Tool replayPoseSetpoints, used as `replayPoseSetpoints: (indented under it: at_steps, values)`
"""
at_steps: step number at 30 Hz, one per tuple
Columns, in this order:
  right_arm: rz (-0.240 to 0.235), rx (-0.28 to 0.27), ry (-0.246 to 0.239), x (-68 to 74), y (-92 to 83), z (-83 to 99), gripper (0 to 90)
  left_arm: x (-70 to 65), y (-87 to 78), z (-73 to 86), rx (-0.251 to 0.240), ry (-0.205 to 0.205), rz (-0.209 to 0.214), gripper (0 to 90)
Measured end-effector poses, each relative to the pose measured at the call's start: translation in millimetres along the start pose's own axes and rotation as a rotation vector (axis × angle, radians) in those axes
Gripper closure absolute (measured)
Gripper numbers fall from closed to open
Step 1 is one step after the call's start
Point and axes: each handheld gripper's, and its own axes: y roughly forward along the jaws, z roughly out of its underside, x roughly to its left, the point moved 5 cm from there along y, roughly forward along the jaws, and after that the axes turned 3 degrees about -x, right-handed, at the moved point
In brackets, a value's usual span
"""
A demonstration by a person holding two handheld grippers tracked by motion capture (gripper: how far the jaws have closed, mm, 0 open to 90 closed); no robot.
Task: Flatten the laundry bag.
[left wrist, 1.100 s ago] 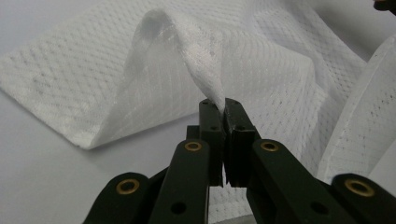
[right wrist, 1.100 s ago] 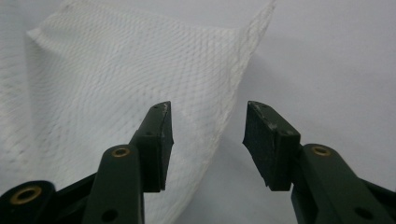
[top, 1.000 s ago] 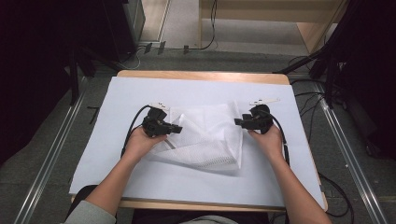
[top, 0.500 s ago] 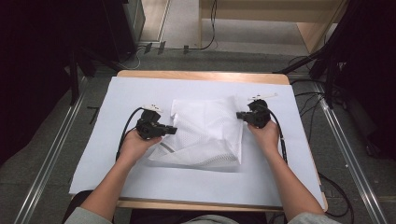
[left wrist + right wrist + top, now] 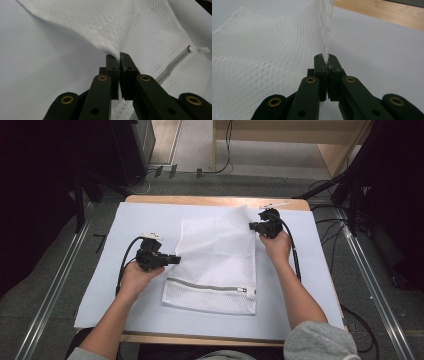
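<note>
The white mesh bag (image 5: 215, 260) lies spread on the bench (image 5: 100, 285) between both grippers. The left gripper (image 5: 172, 259) fingers (image 5: 112, 72) are closed on its left edge; the right gripper (image 5: 252, 226) fingers (image 5: 321, 67) pinch its far corner.

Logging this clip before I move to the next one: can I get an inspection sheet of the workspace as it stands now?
Surface: wooden table covered by a white sheet, flat.
Job's things: white mesh laundry bag spread out, zipper near the person's edge, closed as far as can be seen.
Clutter: nothing seen.
Grippers: left gripper shut on the bag's left edge; right gripper shut on its far right corner, mesh lifted there.
Cables: one black cable trails from each gripper; more on the floor beyond the table.
Surroundings: grey floor, metal rails at both sides, dark equipment, wooden furniture behind.
</note>
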Motion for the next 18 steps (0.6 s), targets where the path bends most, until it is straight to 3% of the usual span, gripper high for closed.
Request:
replayPoseSetpoints:
  at_steps: [5,9,11,13,18]
  values:
    - [0.007,0.006,0.028,-2.8,12.5,0.4,89.6,9.6,8.3,6.6,0.036,-0.017,-0.012,82.0]
    - [0.017,0.031,0.030,-6.5,19.6,5.7,89.4,13.0,9.0,6.0,0.022,-0.033,-0.022,74.0]
    - [0.023,0.036,0.045,-8.9,21.8,7.8,87.1,14.1,7.0,5.2,0.009,-0.031,-0.036,66.7]
    - [0.035,0.029,0.066,-13.5,22.2,9.3,73.7,16.0,2.9,3.5,-0.004,-0.033,-0.048,59.6]
    - [0.035,0.011,0.066,-12.5,12.0,5.5,71.4,16.5,-1.1,-0.5,-0.024,-0.034,-0.043,58.6]
